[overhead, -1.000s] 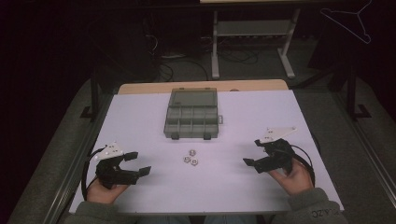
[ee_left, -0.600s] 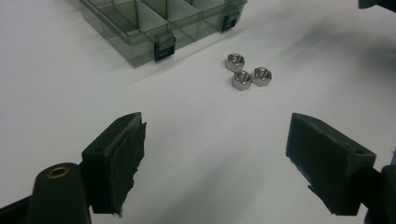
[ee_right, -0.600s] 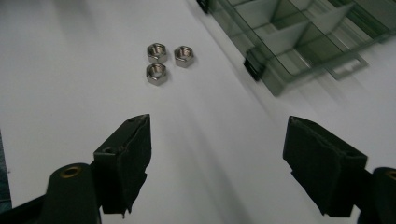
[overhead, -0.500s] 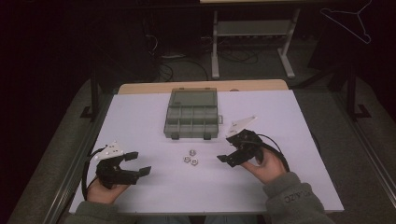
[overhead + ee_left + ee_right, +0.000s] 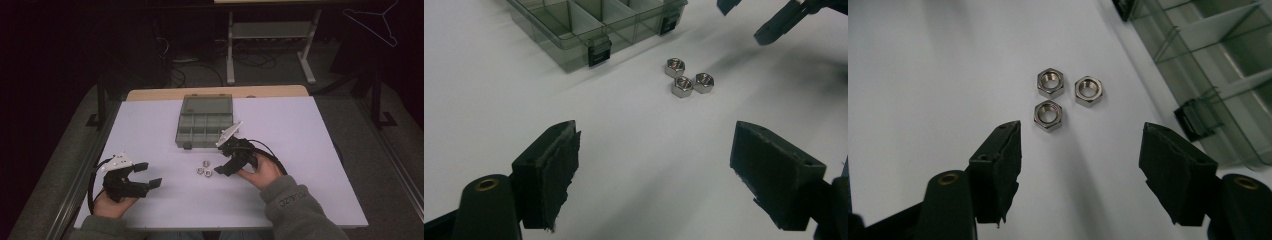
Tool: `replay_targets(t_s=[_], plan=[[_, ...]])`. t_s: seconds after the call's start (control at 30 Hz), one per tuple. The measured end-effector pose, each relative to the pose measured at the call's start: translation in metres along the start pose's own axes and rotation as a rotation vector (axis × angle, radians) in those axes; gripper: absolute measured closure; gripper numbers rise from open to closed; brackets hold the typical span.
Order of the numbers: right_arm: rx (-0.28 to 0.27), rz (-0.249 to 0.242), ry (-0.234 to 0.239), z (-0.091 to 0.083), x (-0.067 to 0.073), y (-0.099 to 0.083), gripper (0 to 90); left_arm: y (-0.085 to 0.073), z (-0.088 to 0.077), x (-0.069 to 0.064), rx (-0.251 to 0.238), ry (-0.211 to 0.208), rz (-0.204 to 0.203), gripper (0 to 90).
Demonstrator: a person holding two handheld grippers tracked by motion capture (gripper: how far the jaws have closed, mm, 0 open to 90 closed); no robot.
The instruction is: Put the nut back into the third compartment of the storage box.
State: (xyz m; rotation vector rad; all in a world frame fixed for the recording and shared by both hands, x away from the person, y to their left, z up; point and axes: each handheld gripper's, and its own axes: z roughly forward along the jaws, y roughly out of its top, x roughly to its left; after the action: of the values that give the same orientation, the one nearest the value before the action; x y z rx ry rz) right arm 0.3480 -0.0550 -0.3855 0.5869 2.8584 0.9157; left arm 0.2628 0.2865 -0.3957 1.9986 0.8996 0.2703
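Just beside three nuts (image 5: 1063,97), the right hand-held gripper (image 5: 1080,165) is spread wide; the left hand-held gripper (image 5: 145,175) likewise.

White surface (image 5: 300,150) seen under dim light. Dark floor (image 5: 280,75) beyond, crossed by cables (image 5: 200,67). White metal stand (image 5: 270,35) and wire hanger (image 5: 372,22) placed far beyond.

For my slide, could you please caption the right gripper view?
Open right gripper poised before three shiny steel hex nuts beside a clear plastic compartment box.
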Motion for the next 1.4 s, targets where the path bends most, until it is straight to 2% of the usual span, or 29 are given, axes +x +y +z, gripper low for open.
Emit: replay_targets(t_s=[0.17,0.5,0.9,1.1,1.4], plan=[[0.051,-0.026,0.028,0.02,0.004,0.013,37.7,0.0,0.0,0.0,0.0,-0.002,0.002,19.0],[0.118,-0.036,0.067,0.047,0.008,0.019,46.0,0.0,-0.001,0.001,-0.005,0.0,-0.001,19.1],[0.146,-0.064,0.064,0.058,0.015,0.021,57.9,0.0,-0.001,0.001,-0.005,-0.001,0.0,19.2],[0.162,-0.095,0.039,0.062,0.019,0.023,64.4,0.0,-0.001,0.001,-0.001,0.0,0.004,19.3],[0.174,-0.098,0.033,0.064,0.018,0.022,67.7,0.0,-0.001,0.001,-0.001,0.0,0.003,19.4]])
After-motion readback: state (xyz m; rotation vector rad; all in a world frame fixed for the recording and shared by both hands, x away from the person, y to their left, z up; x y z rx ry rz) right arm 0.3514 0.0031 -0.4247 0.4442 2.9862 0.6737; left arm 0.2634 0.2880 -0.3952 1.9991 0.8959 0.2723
